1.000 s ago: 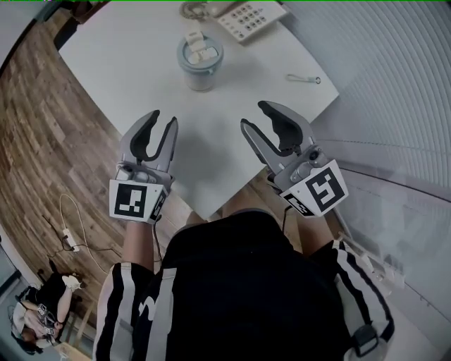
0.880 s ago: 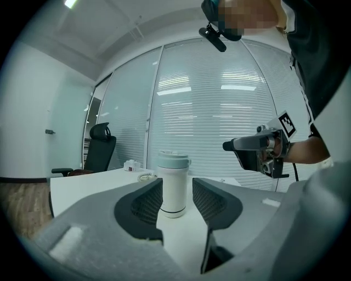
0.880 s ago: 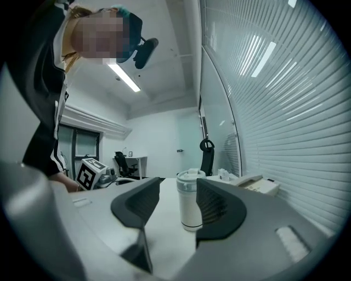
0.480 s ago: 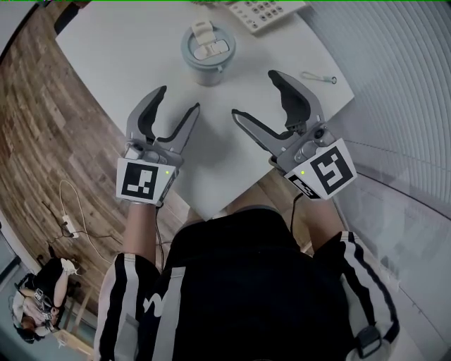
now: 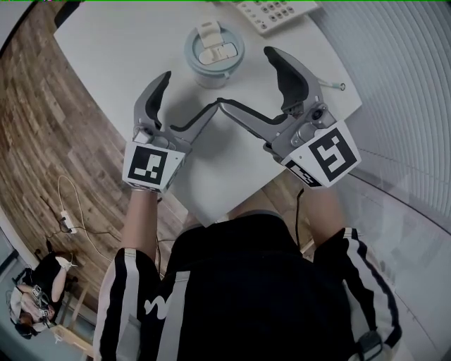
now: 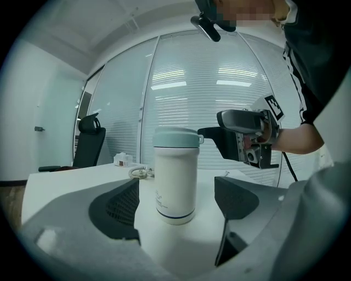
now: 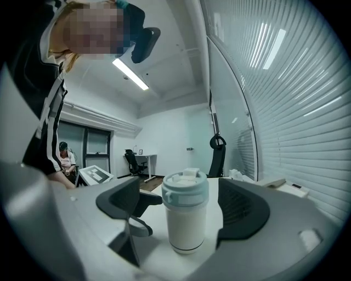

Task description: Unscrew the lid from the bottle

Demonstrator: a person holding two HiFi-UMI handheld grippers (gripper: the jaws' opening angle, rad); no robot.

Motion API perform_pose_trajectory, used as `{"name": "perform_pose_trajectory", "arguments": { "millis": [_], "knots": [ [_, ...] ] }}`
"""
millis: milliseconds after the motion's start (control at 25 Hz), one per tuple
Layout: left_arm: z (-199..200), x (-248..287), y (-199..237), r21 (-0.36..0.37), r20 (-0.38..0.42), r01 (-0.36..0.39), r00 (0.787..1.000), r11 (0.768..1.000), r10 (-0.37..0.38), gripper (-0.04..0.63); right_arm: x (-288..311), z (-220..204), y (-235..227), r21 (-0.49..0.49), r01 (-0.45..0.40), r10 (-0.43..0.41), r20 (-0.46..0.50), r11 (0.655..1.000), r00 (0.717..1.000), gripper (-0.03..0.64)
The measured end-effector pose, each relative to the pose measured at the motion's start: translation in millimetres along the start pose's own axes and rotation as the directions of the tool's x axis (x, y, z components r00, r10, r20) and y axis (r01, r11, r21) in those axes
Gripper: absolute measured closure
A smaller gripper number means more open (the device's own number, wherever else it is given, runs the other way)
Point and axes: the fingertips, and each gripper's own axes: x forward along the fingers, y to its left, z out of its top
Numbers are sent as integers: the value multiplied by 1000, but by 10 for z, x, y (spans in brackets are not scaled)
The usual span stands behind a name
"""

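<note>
A white bottle [image 5: 213,53] with a pale blue-green lid [image 5: 215,48] stands upright on the white table [image 5: 106,49]. My left gripper [image 5: 189,93] is just short of it on the near left, and my right gripper [image 5: 246,79] on the near right. Both sets of jaws have just been opening and stand wide, with nothing pressed between them. Their inner fingertips almost meet in front of the bottle. The left gripper view shows the bottle [image 6: 175,181] centred ahead of the left gripper [image 6: 176,217]. The right gripper view shows the bottle [image 7: 187,225] and its lid [image 7: 186,192] ahead of the right gripper [image 7: 184,206].
A desk phone keypad [image 5: 275,10] lies behind the bottle, and a small metal clip [image 5: 331,84] lies at the table's right edge. Its coiled cord [image 6: 140,173] is behind the bottle. Wooden floor runs along the left, and window blinds along the right.
Both grippers have moved forward towards the bottle and their jaws have opened from narrow to wide. The inner fingertips now nearly touch each other.
</note>
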Motion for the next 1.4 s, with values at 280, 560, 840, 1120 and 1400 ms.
{"name": "perform_pose_trajectory", "arguments": {
  "millis": [280,560,840,1120,1400],
  "knots": [
    [-24,264,18,36,14,26,1000,999,-27,135,299,-53,-98,10,-24,24,-14,1000,1000,167],
    [-32,487,32,39,16,39,999,998,-40,130,547,-60,-113,9,-56,56,-16,998,998,144],
    [-33,674,39,61,5,76,997,995,-76,127,725,-38,-103,26,-91,91,-12,996,996,144],
    [26,794,38,78,15,117,993,990,-118,115,837,-42,-101,24,-105,106,-23,994,994,144],
    [-18,935,-45,127,-11,191,981,973,-192,95,898,-88,-95,3,-135,136,-44,991,990,146]
  ]
}}
